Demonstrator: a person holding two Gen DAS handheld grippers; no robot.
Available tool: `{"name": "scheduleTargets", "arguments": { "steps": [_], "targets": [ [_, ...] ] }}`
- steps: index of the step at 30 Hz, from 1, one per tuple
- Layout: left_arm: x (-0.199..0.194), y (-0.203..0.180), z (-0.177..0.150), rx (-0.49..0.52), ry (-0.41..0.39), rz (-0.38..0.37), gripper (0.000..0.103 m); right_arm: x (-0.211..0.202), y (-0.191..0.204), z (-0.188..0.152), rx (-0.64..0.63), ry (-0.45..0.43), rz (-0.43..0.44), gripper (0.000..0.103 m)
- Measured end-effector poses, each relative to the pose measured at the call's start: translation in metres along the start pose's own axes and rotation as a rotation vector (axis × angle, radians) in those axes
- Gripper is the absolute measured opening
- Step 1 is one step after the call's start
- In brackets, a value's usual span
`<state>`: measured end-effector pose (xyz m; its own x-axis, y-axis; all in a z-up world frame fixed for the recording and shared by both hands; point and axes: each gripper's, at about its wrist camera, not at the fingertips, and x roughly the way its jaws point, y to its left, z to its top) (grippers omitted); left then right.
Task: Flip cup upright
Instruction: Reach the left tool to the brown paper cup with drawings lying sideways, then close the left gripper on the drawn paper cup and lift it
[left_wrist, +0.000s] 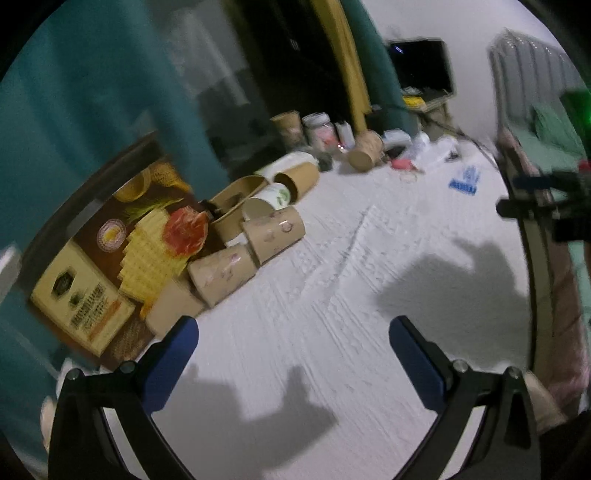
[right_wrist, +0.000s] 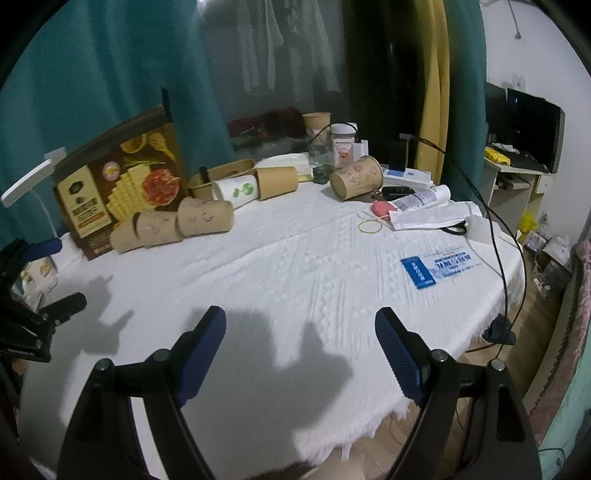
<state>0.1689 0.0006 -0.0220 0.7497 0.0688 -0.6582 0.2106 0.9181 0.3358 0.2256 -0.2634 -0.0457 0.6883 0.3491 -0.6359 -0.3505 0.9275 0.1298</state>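
Note:
Several brown paper cups lie on their sides along the back of the white-clothed table (right_wrist: 280, 258). One patterned cup (right_wrist: 356, 178) lies apart at the back right; it also shows in the left wrist view (left_wrist: 365, 150). A cluster of patterned cups (right_wrist: 205, 217) lies at the left by a box; in the left wrist view the nearest cup (left_wrist: 221, 271) is just ahead and left of my left gripper. My left gripper (left_wrist: 293, 328) is open and empty above the cloth. My right gripper (right_wrist: 300, 321) is open and empty near the table's front edge.
A printed food box (right_wrist: 122, 184) leans at the back left. A white cup with a green mark (right_wrist: 236, 190), a jar (right_wrist: 341, 144), a tube, a rubber band (right_wrist: 370, 225) and a blue-white packet (right_wrist: 439, 268) lie on the cloth. A black cable (right_wrist: 495, 236) crosses the right edge.

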Motion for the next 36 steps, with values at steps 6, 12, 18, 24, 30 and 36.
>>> {"name": "scheduleTargets", "arguments": {
  "steps": [6,12,18,24,30,36],
  "targets": [
    [0.054,0.012,0.036,0.145,0.041,-0.039,0.103,0.045,-0.013,0.023,0.012,0.029,0.006,0.081],
    [0.118,0.014,0.07,0.38,0.049,0.041,0.103,0.08,-0.031,0.025,0.077,0.079,0.063,0.081],
    [0.187,0.012,0.087,0.555,0.094,0.015,0.103,0.095,-0.042,0.018,0.113,0.116,0.096,0.081],
    [0.214,0.008,0.096,0.647,0.118,-0.012,0.101,0.101,-0.052,0.01,0.156,0.132,0.139,0.081],
    [0.242,0.017,0.097,0.596,0.219,-0.068,0.071,0.1,-0.054,0.008,0.184,0.114,0.147,0.081],
    [0.234,0.018,0.094,0.586,0.207,-0.073,0.069,0.091,-0.055,0.005,0.189,0.103,0.143,0.081]
  ]
}}
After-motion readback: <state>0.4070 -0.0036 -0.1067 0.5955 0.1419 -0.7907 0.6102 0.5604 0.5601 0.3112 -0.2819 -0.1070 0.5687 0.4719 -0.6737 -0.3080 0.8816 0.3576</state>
